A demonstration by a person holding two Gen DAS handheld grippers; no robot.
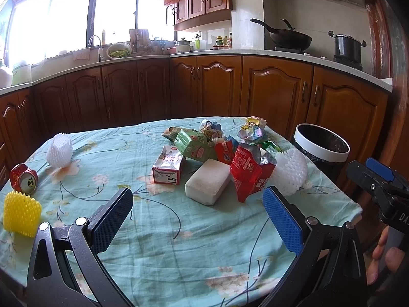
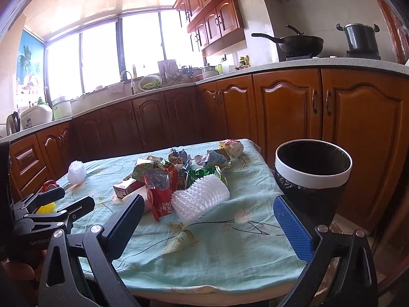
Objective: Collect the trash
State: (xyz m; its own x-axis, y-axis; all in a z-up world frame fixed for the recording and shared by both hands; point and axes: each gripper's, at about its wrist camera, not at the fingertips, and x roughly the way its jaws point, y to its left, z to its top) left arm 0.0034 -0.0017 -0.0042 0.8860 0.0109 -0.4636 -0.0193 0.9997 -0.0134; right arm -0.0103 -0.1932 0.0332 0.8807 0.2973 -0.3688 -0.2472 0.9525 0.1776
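Note:
Trash lies on a table with a pale green flowered cloth (image 1: 166,230): a white foam block (image 1: 208,184), a red and white carton (image 1: 168,167), a red foil bag (image 1: 249,171), a green carton (image 1: 195,144), crumpled wrappers (image 1: 251,129), a white foam net (image 1: 291,171), another white net (image 1: 60,151), a crushed red can (image 1: 24,179) and a yellow net (image 1: 21,213). A black bin with a white rim (image 2: 313,176) stands off the table's right edge. My left gripper (image 1: 198,209) is open above the near cloth. My right gripper (image 2: 208,220) is open, just short of the white foam net (image 2: 200,199).
Wooden kitchen cabinets (image 1: 204,87) run behind the table, with a sink (image 1: 95,43), a wok (image 1: 288,38) and a pot (image 1: 347,47) on the counter. A hand (image 1: 383,258) shows at the lower right of the left wrist view. The right gripper (image 1: 378,176) appears there beside the bin (image 1: 322,145).

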